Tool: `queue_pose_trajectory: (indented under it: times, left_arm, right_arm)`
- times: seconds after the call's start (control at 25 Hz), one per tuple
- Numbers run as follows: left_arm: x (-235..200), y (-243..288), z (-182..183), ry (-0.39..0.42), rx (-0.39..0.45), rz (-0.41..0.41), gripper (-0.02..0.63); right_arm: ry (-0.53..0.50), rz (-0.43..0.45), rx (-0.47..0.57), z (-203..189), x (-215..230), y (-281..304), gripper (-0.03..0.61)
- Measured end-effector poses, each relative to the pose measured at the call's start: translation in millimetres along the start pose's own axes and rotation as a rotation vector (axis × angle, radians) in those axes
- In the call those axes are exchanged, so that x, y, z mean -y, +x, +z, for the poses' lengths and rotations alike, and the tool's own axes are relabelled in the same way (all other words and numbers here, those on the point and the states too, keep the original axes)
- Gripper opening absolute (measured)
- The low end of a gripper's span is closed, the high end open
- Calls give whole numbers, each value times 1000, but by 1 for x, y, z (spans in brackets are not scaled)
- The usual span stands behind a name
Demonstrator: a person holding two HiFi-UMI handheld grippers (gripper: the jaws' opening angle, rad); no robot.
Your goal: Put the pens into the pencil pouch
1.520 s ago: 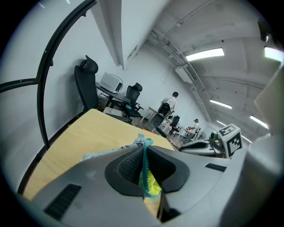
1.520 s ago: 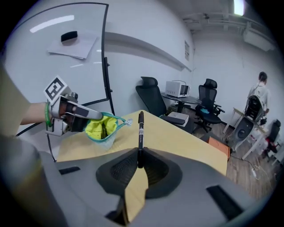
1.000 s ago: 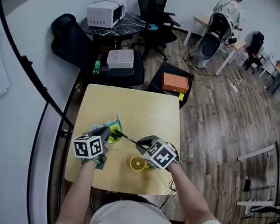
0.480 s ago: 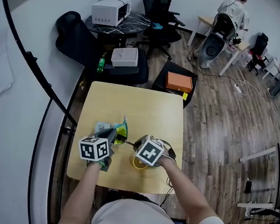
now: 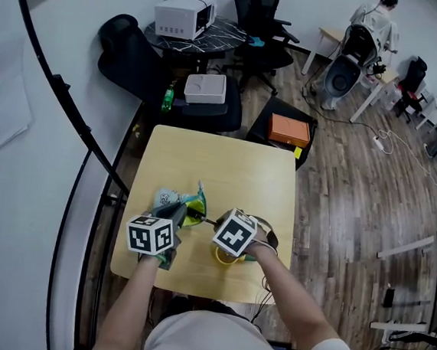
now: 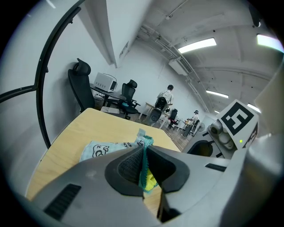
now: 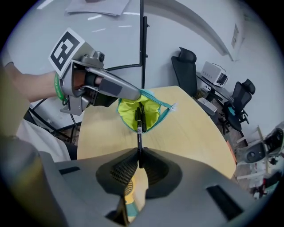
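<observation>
The left gripper (image 6: 143, 162) pinched the teal pencil pouch (image 7: 137, 113) by its rim, holding its mouth open near the table's (image 5: 227, 163) front-left corner. This let the right gripper (image 7: 138, 162), clamped on a black pen (image 7: 139, 128), feed the tip inside.

This is looking like a shared open-plan office. Black swivel chairs (image 5: 261, 13) are standing around a dark round table (image 5: 224, 34) carrying a white microwave-like appliance (image 5: 184, 15). A person (image 5: 376, 15) is sitting at a white worktable (image 5: 328, 35) across the wood-plank floor (image 5: 340, 190), and ceiling strip lights (image 6: 197, 44) are glowing overhead.
</observation>
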State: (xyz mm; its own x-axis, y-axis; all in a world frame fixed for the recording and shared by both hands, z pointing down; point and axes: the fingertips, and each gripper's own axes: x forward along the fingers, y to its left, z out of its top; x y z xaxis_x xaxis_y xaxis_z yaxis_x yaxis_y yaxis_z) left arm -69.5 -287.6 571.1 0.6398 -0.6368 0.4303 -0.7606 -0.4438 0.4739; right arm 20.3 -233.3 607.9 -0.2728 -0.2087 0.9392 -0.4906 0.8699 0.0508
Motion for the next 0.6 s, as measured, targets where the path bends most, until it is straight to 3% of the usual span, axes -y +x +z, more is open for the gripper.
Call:
queue_pose_trajectory:
  times: [0.28, 0.6]
  left_arm:
    - [5, 3, -2, 4, -17, -39, 29]
    - [20, 3, -2, -38, -8, -92, 29]
  right_arm:
    - [23, -16, 32, 11, 6, -3, 38]
    - [40, 23, 127, 45, -4, 10, 37]
